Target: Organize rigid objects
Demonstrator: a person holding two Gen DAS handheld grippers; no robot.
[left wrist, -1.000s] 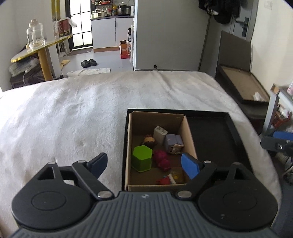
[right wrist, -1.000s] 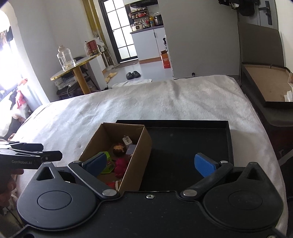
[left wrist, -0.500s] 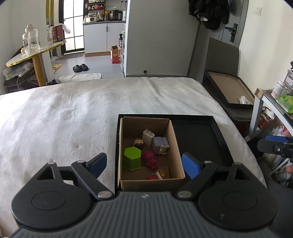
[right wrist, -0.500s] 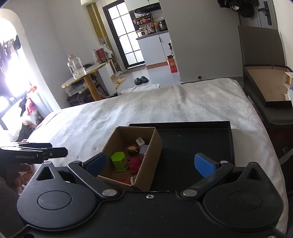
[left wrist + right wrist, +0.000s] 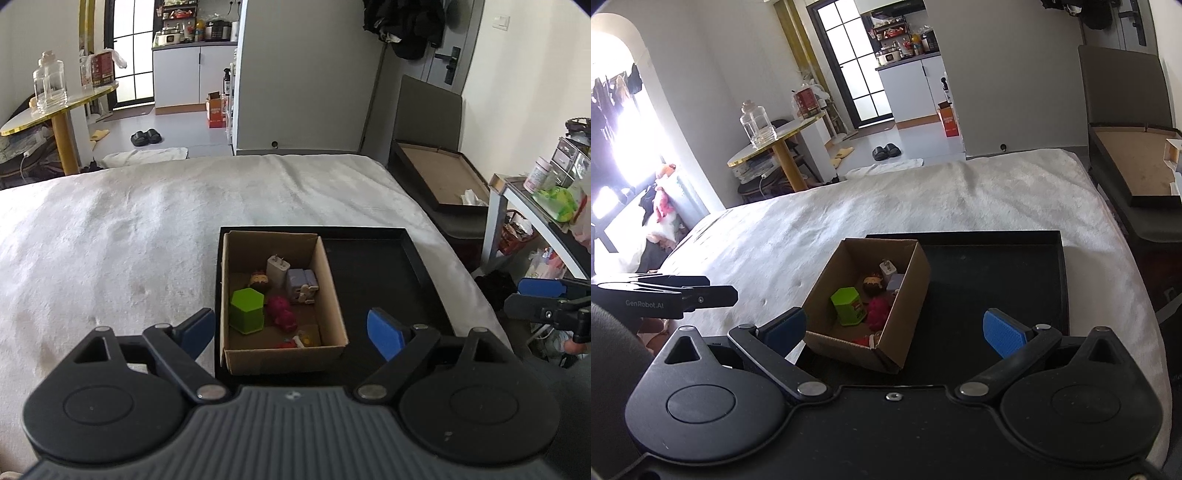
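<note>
An open cardboard box sits in the left half of a black tray on a white blanket. Inside lie a green hexagonal container, a white charger plug, a purple-grey block, a pink toy and a few small figures. My left gripper hovers open above the box's near end, holding nothing. My right gripper is also open and empty, above the box's near right corner. Each gripper shows at the edge of the other's view.
The white blanket covers a bed that spreads far to the left and back. A dark open case lies beyond the bed's right edge, next to a cluttered shelf. A round table with a glass jar stands at the back left.
Both grippers have drawn back and upward from the box, which now looks smaller and farther off. Their jaws stay as wide as before, and the box's contents have not moved.
</note>
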